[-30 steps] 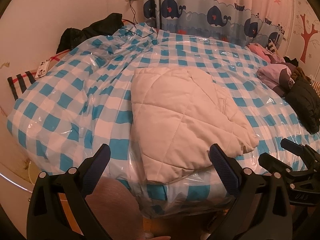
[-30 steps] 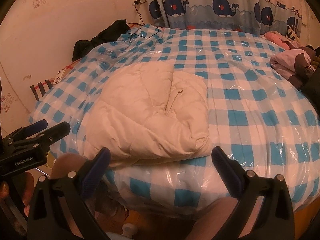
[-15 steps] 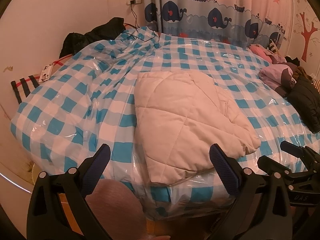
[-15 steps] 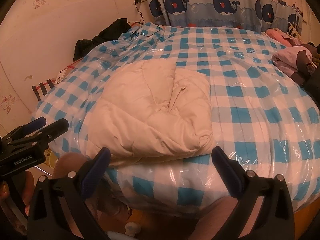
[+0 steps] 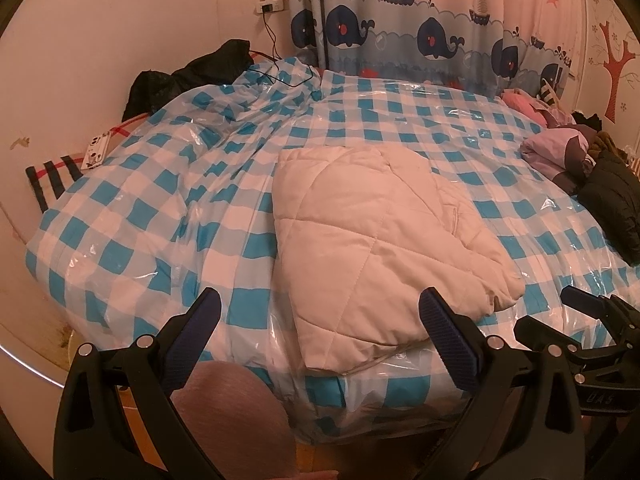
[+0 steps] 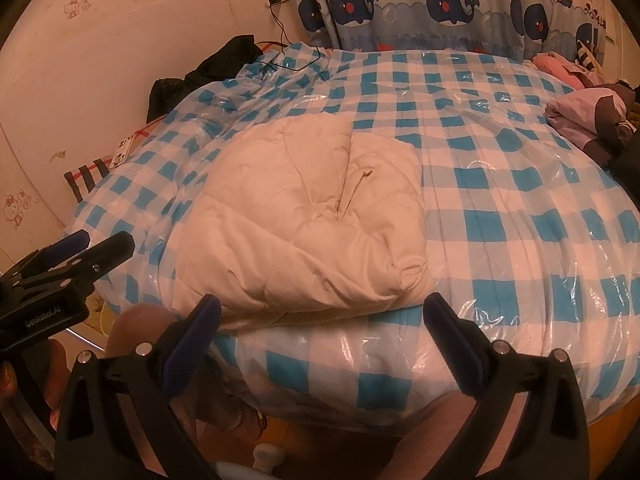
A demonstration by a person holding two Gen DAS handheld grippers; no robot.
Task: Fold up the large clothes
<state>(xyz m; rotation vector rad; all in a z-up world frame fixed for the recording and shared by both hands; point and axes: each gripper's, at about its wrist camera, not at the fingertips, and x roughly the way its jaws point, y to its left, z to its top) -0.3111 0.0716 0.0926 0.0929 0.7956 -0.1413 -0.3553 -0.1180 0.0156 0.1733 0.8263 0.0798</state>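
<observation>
Left wrist view: we see the folded cream jacket [image 5: 372, 236] on the bed [image 5: 132, 216] ahead of both wide-spread, empty hand-held grippers, left [image 5: 320, 328] and right [image 6: 320, 328].

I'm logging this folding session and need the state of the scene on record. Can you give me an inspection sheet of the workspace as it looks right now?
Surface: bed with blue-and-white checked cover under clear plastic sheeting, wrinkled at the far left.
Job's things: cream quilted jacket lying folded near the bed's front edge.
Clutter: black garment at the far left corner; pile of pink, purple and dark clothes at the right edge; striped cloth at the left.
Grippers: left gripper and right gripper both open, holding nothing, short of the jacket.
Cables: black cable from a wall socket onto the bed.
Surroundings: whale-print curtain, wall stickers.
</observation>
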